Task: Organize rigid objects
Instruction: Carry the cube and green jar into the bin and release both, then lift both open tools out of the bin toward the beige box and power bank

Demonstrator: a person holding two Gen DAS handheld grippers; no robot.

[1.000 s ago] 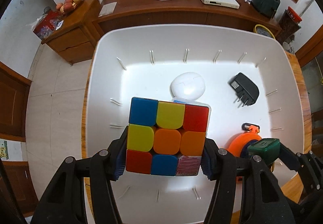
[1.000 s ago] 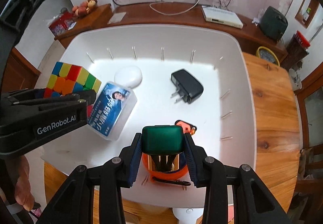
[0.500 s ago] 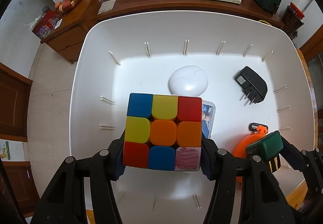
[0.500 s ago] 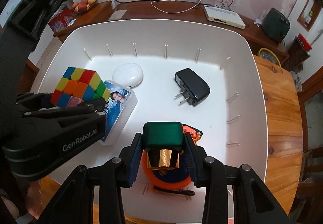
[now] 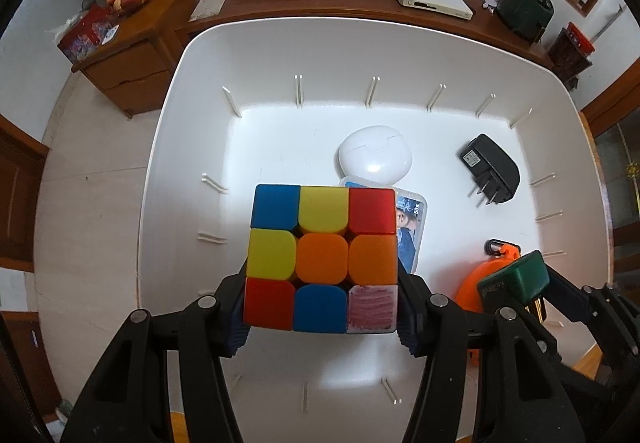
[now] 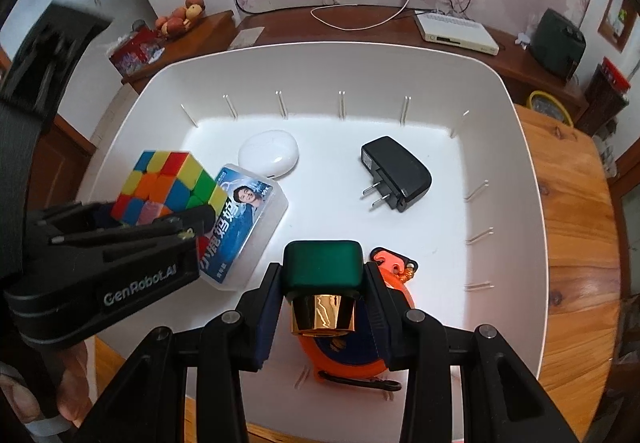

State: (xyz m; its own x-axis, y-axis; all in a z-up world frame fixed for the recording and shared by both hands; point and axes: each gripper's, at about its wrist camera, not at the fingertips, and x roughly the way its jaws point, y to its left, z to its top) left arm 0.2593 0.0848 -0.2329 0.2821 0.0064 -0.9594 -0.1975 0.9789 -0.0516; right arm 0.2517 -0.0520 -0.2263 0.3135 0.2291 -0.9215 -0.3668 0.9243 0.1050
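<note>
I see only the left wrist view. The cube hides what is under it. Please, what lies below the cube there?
Observer: A clear card box with a blue printed label lies flat in the white bin, partly beneath the cube.
Operator: What does the right gripper hold? I see only a green corner.
Observer: The right gripper is shut on a green-capped bottle with a shiny gold collar.
Operator: What is the orange thing under it?
Observer: An orange tape measure with a black strap at its near edge.
</note>
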